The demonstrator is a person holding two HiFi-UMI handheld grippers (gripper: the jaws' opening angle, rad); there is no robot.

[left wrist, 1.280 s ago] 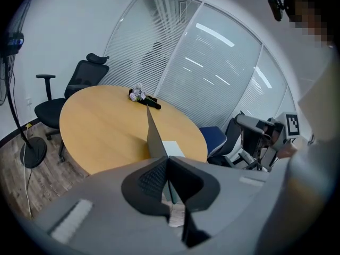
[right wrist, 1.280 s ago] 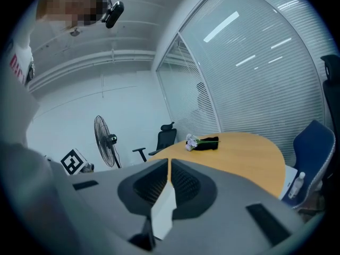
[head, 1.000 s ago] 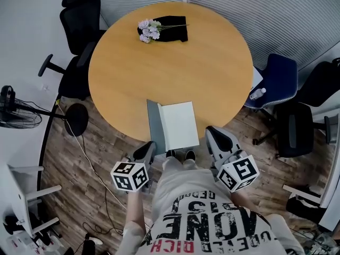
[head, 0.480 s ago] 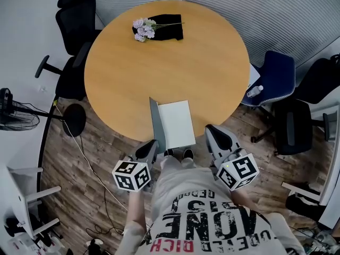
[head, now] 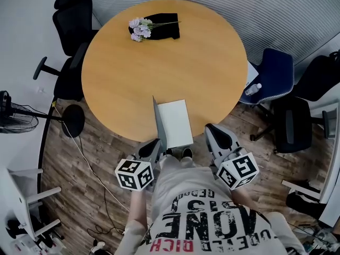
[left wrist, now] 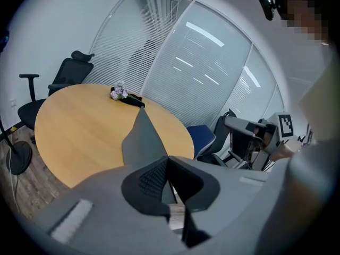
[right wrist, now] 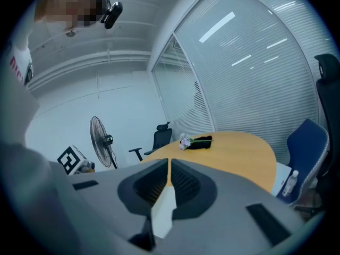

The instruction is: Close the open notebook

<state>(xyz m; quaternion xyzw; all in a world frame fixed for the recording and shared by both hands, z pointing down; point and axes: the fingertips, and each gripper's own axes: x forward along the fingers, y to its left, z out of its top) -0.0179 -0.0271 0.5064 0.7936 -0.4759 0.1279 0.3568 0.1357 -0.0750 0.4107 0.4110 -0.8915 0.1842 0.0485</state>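
While the left gripper (head: 155, 145) pinches the raised cover (head: 159, 124) of the notebook (head: 175, 122) at 9 o'clock, we note the right gripper (head: 215, 130) pressed together, empty, at 3 o'clock.

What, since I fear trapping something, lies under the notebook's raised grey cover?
Only the bare white page shows beneath the cover, which the left gripper pinches. The page's strip directly below the cover is hidden.

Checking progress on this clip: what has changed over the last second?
The left gripper, jaws shut on the notebook's grey cover, has swung that cover further up, from a wide slant to almost upright beside the white page. The right gripper, flowers and table stayed put.
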